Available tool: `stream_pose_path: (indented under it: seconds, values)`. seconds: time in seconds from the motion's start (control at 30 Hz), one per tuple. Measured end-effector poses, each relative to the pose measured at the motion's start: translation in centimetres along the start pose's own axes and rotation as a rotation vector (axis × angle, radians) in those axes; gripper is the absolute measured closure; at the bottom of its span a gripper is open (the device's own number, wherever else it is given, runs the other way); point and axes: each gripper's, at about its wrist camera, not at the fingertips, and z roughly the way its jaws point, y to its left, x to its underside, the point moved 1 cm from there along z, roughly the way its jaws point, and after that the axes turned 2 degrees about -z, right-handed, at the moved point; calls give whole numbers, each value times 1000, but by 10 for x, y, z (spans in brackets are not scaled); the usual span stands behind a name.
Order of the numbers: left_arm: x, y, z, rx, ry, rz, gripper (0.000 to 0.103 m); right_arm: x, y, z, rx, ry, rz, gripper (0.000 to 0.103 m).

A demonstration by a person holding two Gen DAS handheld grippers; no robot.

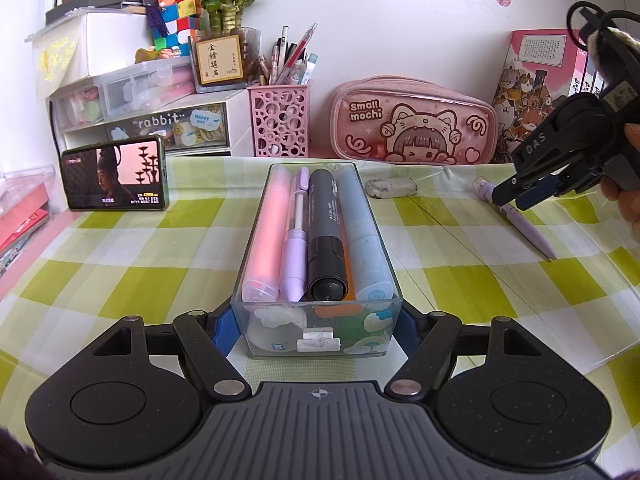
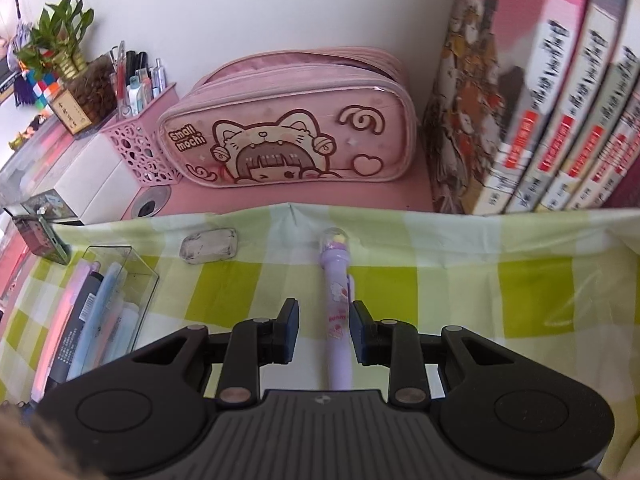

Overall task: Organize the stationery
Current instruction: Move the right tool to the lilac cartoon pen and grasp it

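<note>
So the clear pen tray (image 1: 316, 256) is the landmark here, sitting mid-tabletop (image 1: 120, 264) on the green check cloth and already holding a pink highlighter, a lilac pen, a black marker and a pale blue one side by side. The left gripper (image 1: 316, 320) has its jaws around the near end of the tray, pads right against the side walls, so it looks clamped on it to keep it steady. The loose thing is the purple pen (image 2: 339, 312), lying flat on the cloth well to the right of the tray, its domed cap toward the wall. The right gripper (image 2: 325, 330) sits over it with jaws apart, one finger on each side of the barrel and a clear gap on the left one, so nothing is gripped yet. To do this well, it probably wants to come down until the pads are level with the barrel, close squarely across the middle so the pen doesn't roll or tip, then lift straight up before swinging left. The tray looks nearly full, so the pen likely has to lie along the others, maybe on top. Open cloth between pen and tray gives a free path; the eraser (image 1: 391, 188) lies just beyond the tray's far right corner, and the pink pencil case (image 2: 288, 120) and books (image 2: 540, 100) crowd the back edge.
</note>
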Motion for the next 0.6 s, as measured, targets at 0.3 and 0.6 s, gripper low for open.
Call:
stream_pose_path:
  seconds: [0.3,0.6]
  values:
    - [0,0,0,0,0,0,30,-6,3,15,51,8,-7,72]
    - [0,0,0,0,0,0,30,-6,-3,15,42,0,14,72]
